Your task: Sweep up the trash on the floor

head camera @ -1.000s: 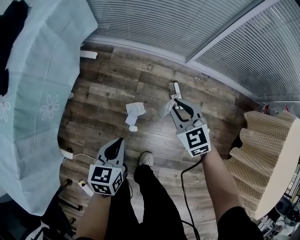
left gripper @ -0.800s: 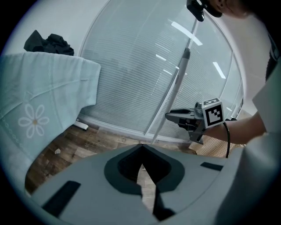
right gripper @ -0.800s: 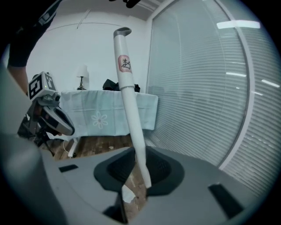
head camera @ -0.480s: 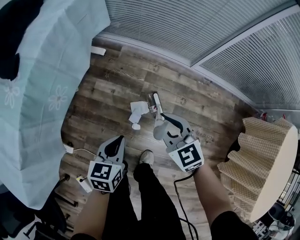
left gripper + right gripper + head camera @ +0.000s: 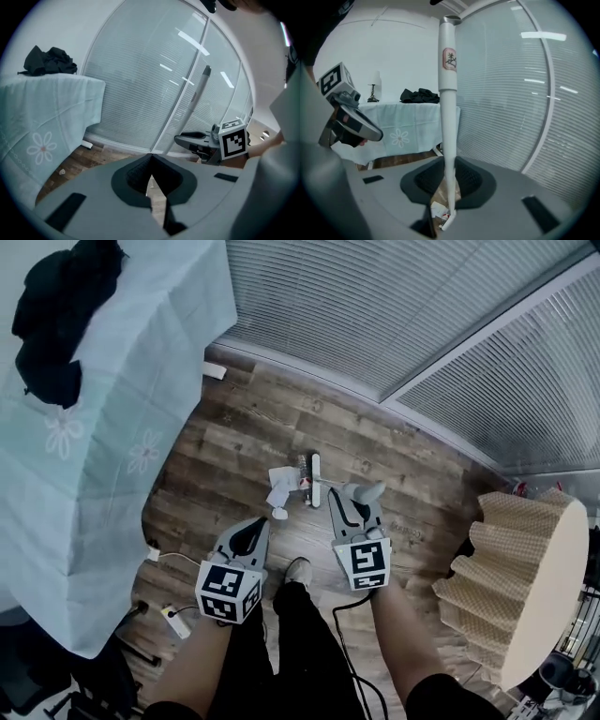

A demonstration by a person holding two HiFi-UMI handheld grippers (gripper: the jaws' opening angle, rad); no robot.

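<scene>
Crumpled white paper trash [image 5: 279,480] and a small white ball [image 5: 279,513] lie on the wooden floor. A white broom stands beside them, its head [image 5: 314,480] right next to the paper. My right gripper [image 5: 356,495] is shut on the broom handle [image 5: 449,117], which rises upright between the jaws; the paper [image 5: 437,209] shows below them. My left gripper [image 5: 253,532] hangs to the left, over the floor near the ball, shut with nothing in it. The left gripper view shows its jaws [image 5: 151,158] closed, with the right gripper [image 5: 201,140] and the handle [image 5: 200,91] beyond.
A table with a pale blue flowered cloth [image 5: 103,446] and black clothing [image 5: 61,334] stands at the left. A beige ribbed foam object [image 5: 525,577] is at the right. Glass walls with blinds [image 5: 394,306] bound the far side. A power strip [image 5: 175,621] and my shoe [image 5: 298,568] are nearby.
My right gripper has carried the broom leftward and nearer me; its head went from right of the paper to beside it. The left gripper has kept its place.
</scene>
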